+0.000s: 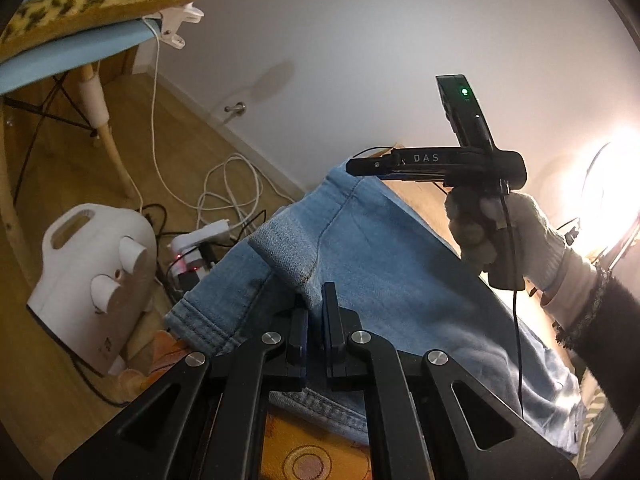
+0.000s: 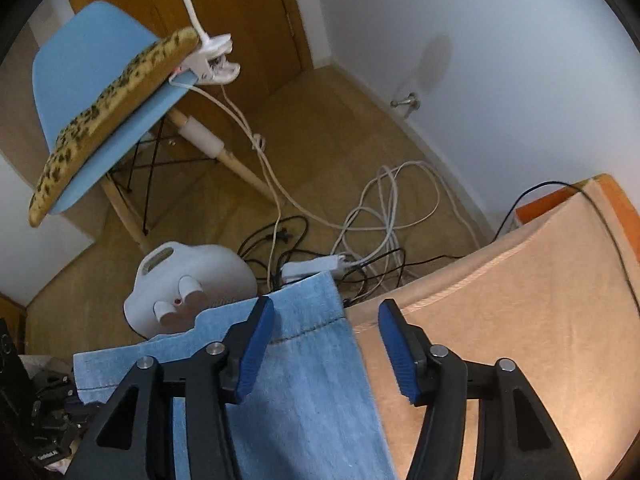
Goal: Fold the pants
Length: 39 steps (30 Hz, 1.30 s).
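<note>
Light blue denim pants [image 1: 384, 280] lie on a peach-covered surface [image 2: 520, 300]. My left gripper [image 1: 316, 304] is shut on a fold of the pants near a hem edge and holds the cloth pinched up. My right gripper [image 2: 326, 320] is open, its blue pads [image 2: 256, 344] spread over the end of a pant leg [image 2: 304, 360] at the surface's edge, holding nothing. In the left wrist view the right gripper [image 1: 360, 166] is held by a gloved hand [image 1: 504, 232] above the far end of the pants.
A white heater [image 2: 188, 288] stands on the wooden floor beside tangled cables [image 2: 380, 216] and a power strip [image 2: 316, 268]. A blue chair [image 2: 100, 92] with a leopard cushion and a clip lamp stands behind. A bright lamp [image 1: 612, 192] shines at right.
</note>
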Motion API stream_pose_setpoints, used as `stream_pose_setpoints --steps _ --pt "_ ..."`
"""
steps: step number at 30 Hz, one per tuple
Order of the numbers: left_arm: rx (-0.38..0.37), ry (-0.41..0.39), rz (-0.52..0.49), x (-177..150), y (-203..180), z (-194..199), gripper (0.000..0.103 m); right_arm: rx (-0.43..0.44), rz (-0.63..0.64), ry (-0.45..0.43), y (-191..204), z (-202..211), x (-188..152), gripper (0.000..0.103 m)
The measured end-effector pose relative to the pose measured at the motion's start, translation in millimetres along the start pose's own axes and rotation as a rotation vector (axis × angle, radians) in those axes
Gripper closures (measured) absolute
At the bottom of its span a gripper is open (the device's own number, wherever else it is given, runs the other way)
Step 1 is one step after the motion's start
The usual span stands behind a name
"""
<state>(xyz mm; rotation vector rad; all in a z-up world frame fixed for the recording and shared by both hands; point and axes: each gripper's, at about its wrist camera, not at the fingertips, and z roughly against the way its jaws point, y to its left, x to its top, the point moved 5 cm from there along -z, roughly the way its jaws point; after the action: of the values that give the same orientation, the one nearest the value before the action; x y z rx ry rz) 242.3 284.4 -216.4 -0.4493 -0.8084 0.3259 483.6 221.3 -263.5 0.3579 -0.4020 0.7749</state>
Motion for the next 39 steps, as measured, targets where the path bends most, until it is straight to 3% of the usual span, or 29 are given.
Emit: stream_pose_setpoints --steps 1,2,4,6,14,18,23,26,32,34,36,39 --pt "-0.003 -0.001 0.006 -0.9 2.7 -1.9 0.099 0.002 0.009 -0.011 1.8 0.8 -0.8 0.064" --pt "-0.005 -0.002 0.008 -1.8 2.2 -1.2 0.099 0.011 0.012 -0.010 3.3 0.8 -1.8 0.084" --pt "-0.009 -0.010 0.006 -2.0 2.3 0.7 0.099 -0.011 0.012 -0.031 4.3 5.7 -3.7 0.096" --pt "-0.017 -0.019 0.009 -0.8 1.9 2.9 0.099 -0.029 0.018 -0.071 6.6 17.6 -3.8 0.101" --pt "-0.080 -0.099 0.006 20.2 -12.3 24.0 0.100 -0.080 -0.013 -0.236 6.8 86.8 9.6 0.102" --pt "-0.090 -0.133 0.019 32.4 -5.0 39.2 0.100 -0.091 0.014 -0.267 19.5 103.3 30.5 0.102" --pt "-0.069 -0.136 0.060 35.2 21.0 48.8 0.100 -0.099 0.075 -0.248 51.3 84.0 51.3 0.102" --pt "-0.037 -0.078 0.078 19.4 32.7 36.6 0.100 -0.116 0.090 -0.197 58.6 56.8 45.3 0.102" --pt "-0.034 -0.050 0.157 7.8 49.0 25.1 0.100 -0.122 0.080 -0.124 54.2 14.2 23.6 0.102" --pt "-0.026 -0.042 0.157 6.9 49.8 22.3 0.100 -0.143 0.111 -0.100 54.7 7.9 21.9 0.099" --pt "-0.020 -0.038 0.147 7.6 48.8 21.3 0.100 -0.170 0.107 -0.092 52.0 12.1 21.4 0.076" --pt "-0.007 -0.028 0.129 10.4 46.6 19.5 0.100 -0.130 0.098 -0.128 49.5 51.8 6.5 0.072"
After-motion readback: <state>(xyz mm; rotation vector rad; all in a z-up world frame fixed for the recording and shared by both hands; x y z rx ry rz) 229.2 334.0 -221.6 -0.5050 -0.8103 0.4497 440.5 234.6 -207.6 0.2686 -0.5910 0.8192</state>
